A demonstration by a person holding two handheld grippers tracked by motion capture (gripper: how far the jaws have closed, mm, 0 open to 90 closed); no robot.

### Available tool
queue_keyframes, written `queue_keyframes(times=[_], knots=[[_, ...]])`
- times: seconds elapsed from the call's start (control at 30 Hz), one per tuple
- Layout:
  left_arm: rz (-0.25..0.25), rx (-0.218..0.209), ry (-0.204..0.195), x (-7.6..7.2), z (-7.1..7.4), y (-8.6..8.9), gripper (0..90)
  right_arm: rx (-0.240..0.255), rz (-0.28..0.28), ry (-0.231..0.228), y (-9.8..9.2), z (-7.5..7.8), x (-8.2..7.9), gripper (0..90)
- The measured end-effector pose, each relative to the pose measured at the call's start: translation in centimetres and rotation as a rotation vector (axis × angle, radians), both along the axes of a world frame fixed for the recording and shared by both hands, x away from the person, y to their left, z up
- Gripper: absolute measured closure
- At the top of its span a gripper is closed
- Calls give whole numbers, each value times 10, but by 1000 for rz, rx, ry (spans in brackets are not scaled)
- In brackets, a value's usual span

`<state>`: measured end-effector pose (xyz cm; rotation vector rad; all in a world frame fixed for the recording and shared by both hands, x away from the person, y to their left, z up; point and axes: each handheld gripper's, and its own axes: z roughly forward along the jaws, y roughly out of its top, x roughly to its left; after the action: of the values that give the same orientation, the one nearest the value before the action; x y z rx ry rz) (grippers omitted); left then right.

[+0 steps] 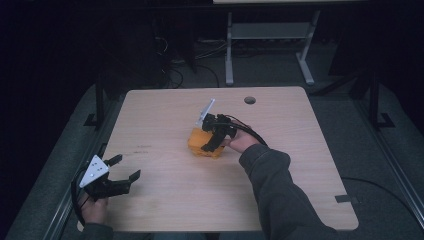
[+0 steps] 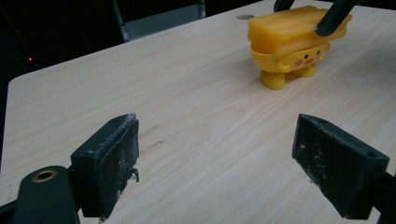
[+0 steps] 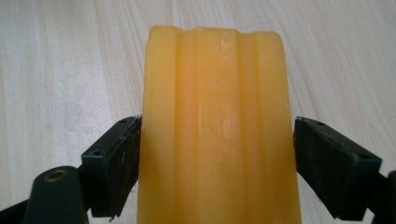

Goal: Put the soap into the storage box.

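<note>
The right gripper (image 3: 217, 163) is straddling the yellow toy (image 1: 205, 143) at the table's (image 1: 165, 195) middle, jaws touching or nearly so (close squarely, gently); the left gripper (image 2: 229, 163) is waiting wide, near-left.

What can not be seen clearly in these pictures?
- Toy top corner: in the left gripper view, covered by the right claw's black jaws.
- Toy face and feet: in the right gripper view, cut off by the bottom edge, ridged top alone visible.
- Right claw grip: left jaw touches, but a thin gap at the right jaw leaves contact uncertain.
- Toy details: too small and dim in the high view, partly behind the claw.
</note>
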<state>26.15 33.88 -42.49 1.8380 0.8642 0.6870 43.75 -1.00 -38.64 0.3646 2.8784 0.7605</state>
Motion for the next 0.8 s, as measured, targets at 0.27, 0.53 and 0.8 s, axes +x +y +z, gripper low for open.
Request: queue_keyframes(times=[0.27, 0.53, 0.8], knots=[[1, 2, 3, 0, 0, -1, 139, -7, -9, -13, -9, 0, -4, 183], [3, -4, 1, -1, 0, 0, 139, -4, -17, -11, -9, 2, -6, 185], [0, 1, 6, 0, -1, -1, 139, 25, -29, -38, -21, 15, -10, 173]])
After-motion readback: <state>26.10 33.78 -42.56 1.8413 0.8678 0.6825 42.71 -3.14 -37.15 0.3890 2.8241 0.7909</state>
